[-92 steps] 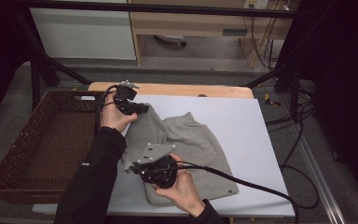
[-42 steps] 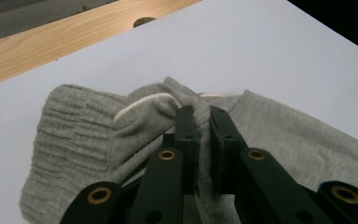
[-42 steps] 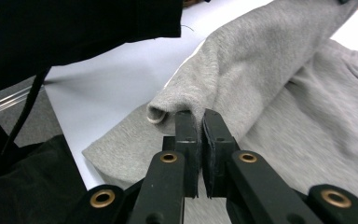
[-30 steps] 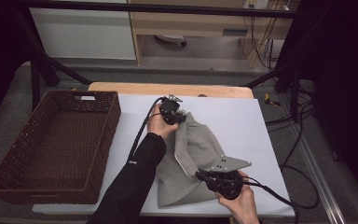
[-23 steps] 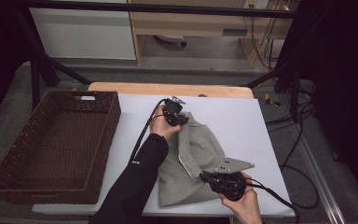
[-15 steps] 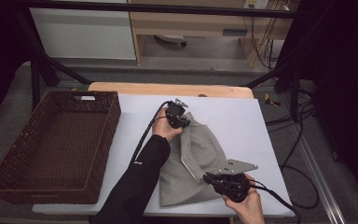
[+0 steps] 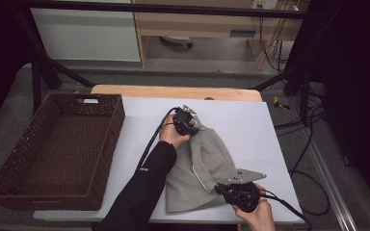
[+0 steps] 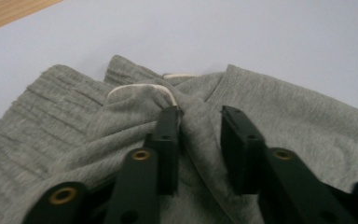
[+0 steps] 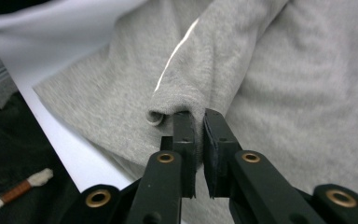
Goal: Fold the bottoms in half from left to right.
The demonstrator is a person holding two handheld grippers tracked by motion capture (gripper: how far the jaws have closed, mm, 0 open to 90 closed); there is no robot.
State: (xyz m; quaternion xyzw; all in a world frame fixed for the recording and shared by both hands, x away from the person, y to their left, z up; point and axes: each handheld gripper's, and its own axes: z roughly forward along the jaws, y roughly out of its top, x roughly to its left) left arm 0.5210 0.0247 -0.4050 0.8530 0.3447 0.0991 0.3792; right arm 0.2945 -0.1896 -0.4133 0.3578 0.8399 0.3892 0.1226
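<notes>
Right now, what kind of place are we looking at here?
Probably a lab or workshop set up for recording: a white-topped table inside a black metal frame, loose cables on the floor, and plain cabinets behind.

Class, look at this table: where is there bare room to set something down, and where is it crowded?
Free patches: the white tabletop beyond and right of the grey garment, up to the wooden edge; the strip between the basket and the sleeve; and the basket's own floor. Crowded: the near middle, where the left gripper, right gripper and garment sit.
</notes>
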